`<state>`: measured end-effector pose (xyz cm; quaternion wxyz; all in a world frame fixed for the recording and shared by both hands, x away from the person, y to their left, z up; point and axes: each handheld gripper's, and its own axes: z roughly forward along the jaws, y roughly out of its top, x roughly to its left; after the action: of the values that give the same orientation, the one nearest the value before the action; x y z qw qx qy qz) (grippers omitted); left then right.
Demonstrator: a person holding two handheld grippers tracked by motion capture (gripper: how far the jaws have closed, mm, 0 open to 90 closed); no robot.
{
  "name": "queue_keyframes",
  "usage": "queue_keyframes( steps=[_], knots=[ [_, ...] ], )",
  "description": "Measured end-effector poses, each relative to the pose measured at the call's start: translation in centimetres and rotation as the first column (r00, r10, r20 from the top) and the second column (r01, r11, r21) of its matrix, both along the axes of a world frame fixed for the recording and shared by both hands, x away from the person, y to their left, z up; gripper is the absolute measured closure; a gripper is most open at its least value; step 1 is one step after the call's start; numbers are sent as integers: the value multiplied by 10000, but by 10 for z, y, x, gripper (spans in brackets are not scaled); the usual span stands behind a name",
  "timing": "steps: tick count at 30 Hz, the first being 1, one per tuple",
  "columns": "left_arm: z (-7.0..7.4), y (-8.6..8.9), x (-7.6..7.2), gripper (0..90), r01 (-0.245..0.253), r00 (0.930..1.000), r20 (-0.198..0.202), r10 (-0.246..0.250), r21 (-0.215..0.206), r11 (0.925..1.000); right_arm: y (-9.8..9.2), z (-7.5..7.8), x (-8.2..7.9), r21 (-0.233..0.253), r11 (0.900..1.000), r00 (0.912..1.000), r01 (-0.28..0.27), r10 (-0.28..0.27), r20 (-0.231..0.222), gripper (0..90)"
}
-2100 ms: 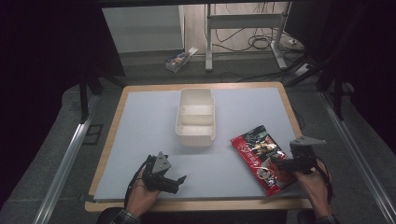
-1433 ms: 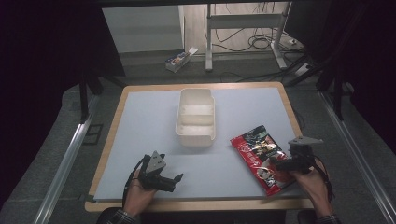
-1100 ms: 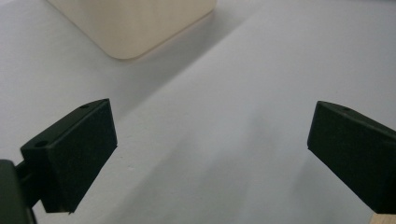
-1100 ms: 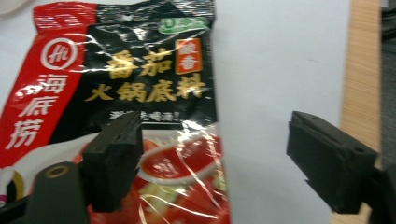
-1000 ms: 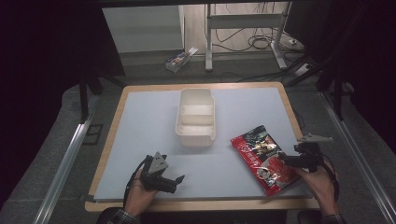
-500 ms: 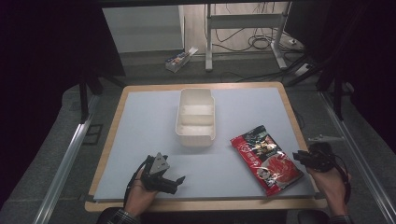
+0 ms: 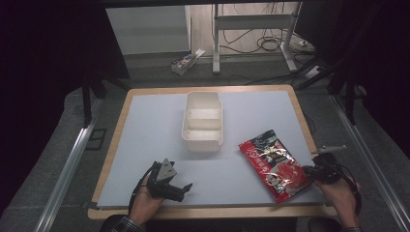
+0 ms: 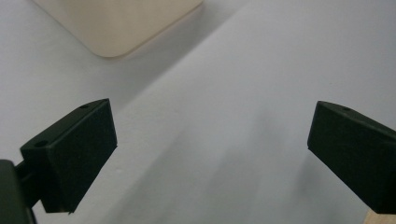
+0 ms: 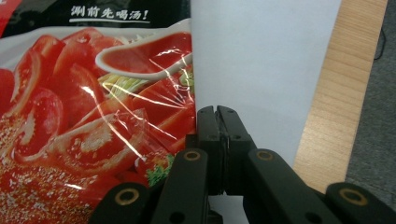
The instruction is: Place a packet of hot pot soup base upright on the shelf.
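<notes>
- High view: a red soup-base packet [image 7: 274,163] lies flat on the grey mat [image 7: 145,130] of the bench [image 7: 300,104], near the right front corner and well apart from the cream two-compartment container [image 7: 202,121] at the centre. The right gripper [image 7: 309,170] sits at the packet's lower right edge, held in the person's right hand [image 7: 341,191]. The left gripper [image 7: 180,189] rests near the front edge in the left hand [image 7: 145,200], away from both things.
- Left gripper view: the jaws stand wide apart over bare mat and hold nothing. A corner of the container [image 8: 116,23] shows ahead.
- Right gripper view: the jaws are pressed together with no gap. Their tips [image 9: 218,116] lie at the packet's [image 9: 93,107] right edge, but whether any film is pinched between them cannot be told. The wooden rim of the bench [image 9: 341,84] runs just beside.
- Handling, as a judgement: the glossy, creased film suggests a light, limp and slippery pouch that would sag and swing if lifted by one corner. A sealed edge strip looks the firmest hold, since the flat body offers the jaws nothing to close on. The contents may shift, so a second hold at the opposite edge would steady it.
</notes>
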<state>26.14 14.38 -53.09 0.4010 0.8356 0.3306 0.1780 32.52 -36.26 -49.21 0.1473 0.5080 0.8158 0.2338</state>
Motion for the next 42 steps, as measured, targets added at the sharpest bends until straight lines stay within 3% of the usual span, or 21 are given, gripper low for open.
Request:
queue_keyframes(
  steps=[4,14,21,27,31,32,33,34,36,37,41,42],
  knots=[
    [0,-1,0,13,10,10000,-75,-10,2,10000,5,2,-4,-209,9993,9996,-295,294,-41,886],
    [0,-4,1,19,34,9998,-216,-35,-25,10000,16,0,-16,370,9961,9961,-798,811,-334,886],
    [0,-9,1,31,178,9988,-461,-179,-46,9998,33,-1,-19,690,9874,9871,-1425,1469,-642,884],
    [0,-12,1,40,260,9978,-601,-267,-131,9996,52,-4,-22,983,9708,9696,-2186,2275,-899,880],
    [1,-14,1,51,302,9968,-739,-312,-149,9994,72,-7,-24,806,9586,9556,-2731,2799,-916,882],
    [1,-14,1,51,317,9963,-790,-329,-176,9993,72,-7,-24,806,9586,9556,-2731,2799,-916,882],
    [1,-15,2,54,326,9960,-824,-341,-191,9993,81,-8,-25,860,9523,9495,-2928,3002,-914,883],
    [1,-15,2,54,324,9957,-860,-342,-220,9992,81,-8,-25,860,9523,9495,-2928,3002,-914,883],
    [2,-17,3,58,339,9949,-937,-361,-253,9991,95,-10,-27,944,9388,9367,-3313,3392,-866,884],
    [2,-18,3,58,344,9946,-974,-368,-268,9991,95,-10,-27,944,9388,9367,-3313,3392,-866,884],
    [2,-21,3,60,393,9937,-1040,-418,-257,9989,117,-12,-27,1077,9189,9194,-3796,3876,-668,884],
    [2,-22,3,60,394,9934,-1067,-420,-262,9989,117,-12,-27,1077,9189,9194,-3796,3876,-668,884]
  ],
)
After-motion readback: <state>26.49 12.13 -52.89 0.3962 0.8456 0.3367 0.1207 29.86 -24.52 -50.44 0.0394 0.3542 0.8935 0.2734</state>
